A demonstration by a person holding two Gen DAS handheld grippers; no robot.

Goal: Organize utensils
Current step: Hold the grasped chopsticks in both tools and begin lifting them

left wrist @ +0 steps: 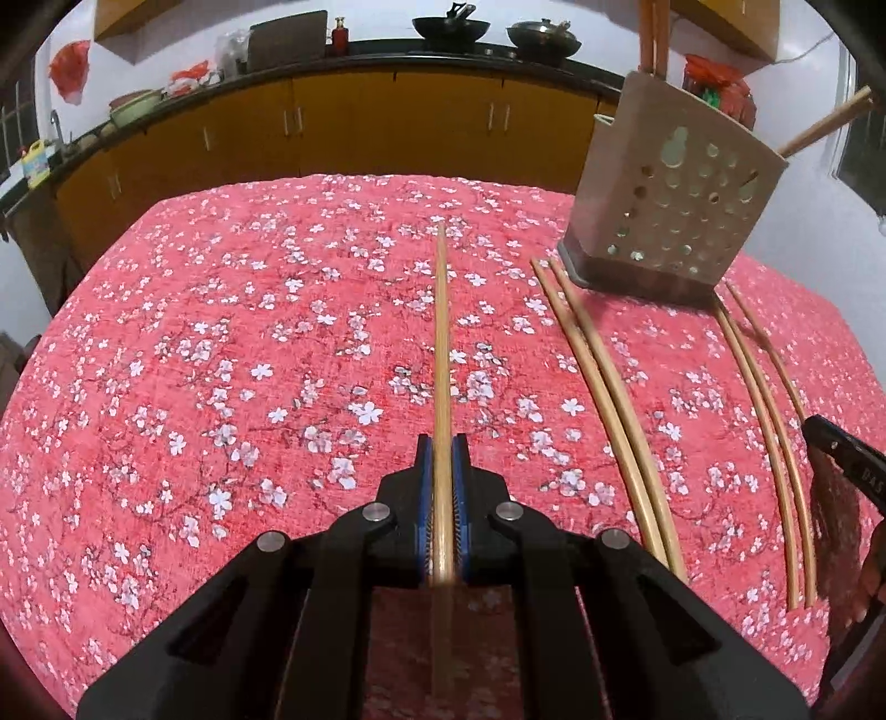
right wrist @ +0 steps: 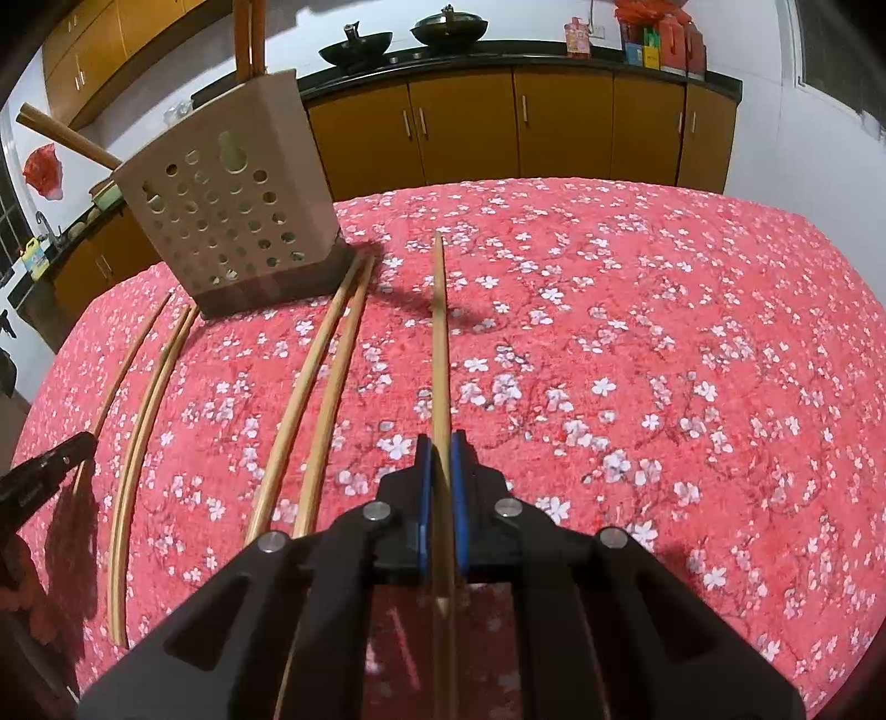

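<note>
My left gripper [left wrist: 441, 443] is shut on one wooden chopstick [left wrist: 441, 332] that runs straight ahead over the red floral tablecloth [left wrist: 221, 360]. My right gripper [right wrist: 441, 443] is likewise shut on a chopstick [right wrist: 440, 332], whose tip hangs above its shadow. A beige perforated utensil holder [left wrist: 670, 188] [right wrist: 232, 205] stands between them at the far side, with chopsticks [left wrist: 653, 33] [right wrist: 246, 33] sticking out of it. Loose chopsticks [left wrist: 598, 387] [right wrist: 315, 387] lie in front of the holder.
More loose chopsticks [left wrist: 769, 421] [right wrist: 144, 399] lie beside the first pair. Each view shows the other gripper's black tip at its edge. Beyond the table are yellow cabinets [left wrist: 387, 127] under a dark counter carrying woks [left wrist: 451, 27].
</note>
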